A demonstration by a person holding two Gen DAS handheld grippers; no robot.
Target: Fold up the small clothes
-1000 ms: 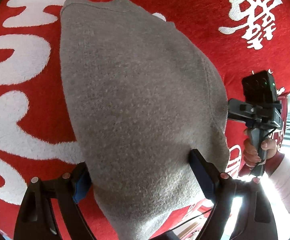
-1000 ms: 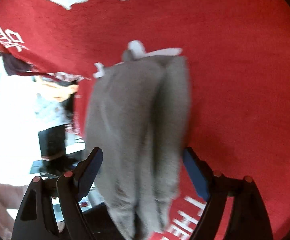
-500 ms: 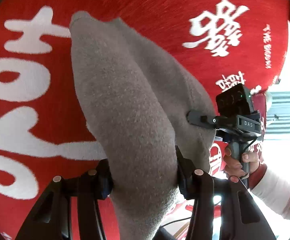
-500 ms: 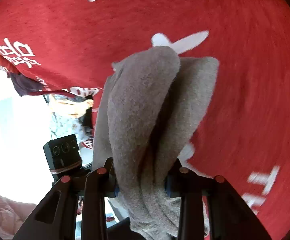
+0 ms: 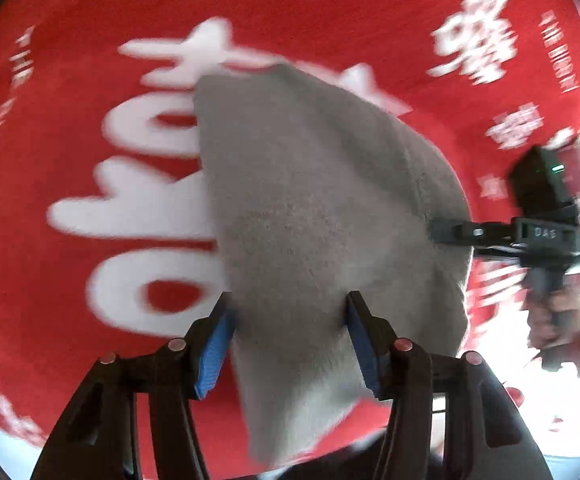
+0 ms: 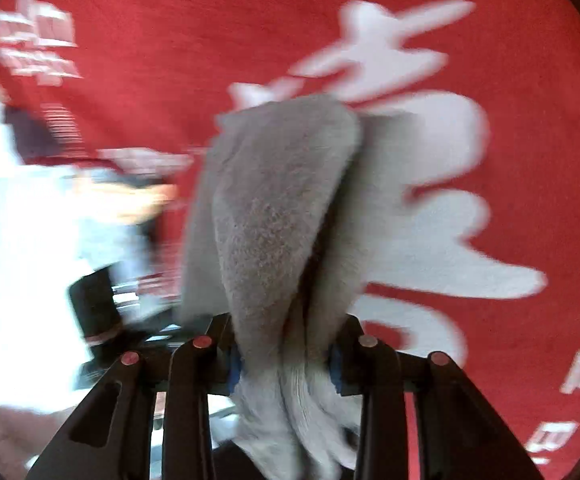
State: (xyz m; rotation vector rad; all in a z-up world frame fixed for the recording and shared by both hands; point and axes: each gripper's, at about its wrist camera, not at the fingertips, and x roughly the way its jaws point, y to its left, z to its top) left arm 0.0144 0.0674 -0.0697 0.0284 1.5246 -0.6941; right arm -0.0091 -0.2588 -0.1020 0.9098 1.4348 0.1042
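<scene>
Claws, two, hand-held. Left claw (image 5: 290,344): blue pads pinching a bunched fold of the grey fleece garment (image 5: 322,208), jaws having just eased apart slightly with the cloth between them. Right claw (image 6: 285,360): jaws likewise eased slightly, pinched on a thick gathered wad of the same garment (image 6: 273,216), the cloth spilling below the pads. Garment: hangs stretched between both claws, lifted off the surface, its far end drooping toward the middle of the red cloth (image 5: 330,12). Red cloth: covers the desk, printed with large white characters (image 5: 137,200) and smaller lettering toward its edges. Hand (image 5: 558,316): grips the right claw's handle, seen in the left view at the cloth's right edge. Both views motion-blurred.
</scene>
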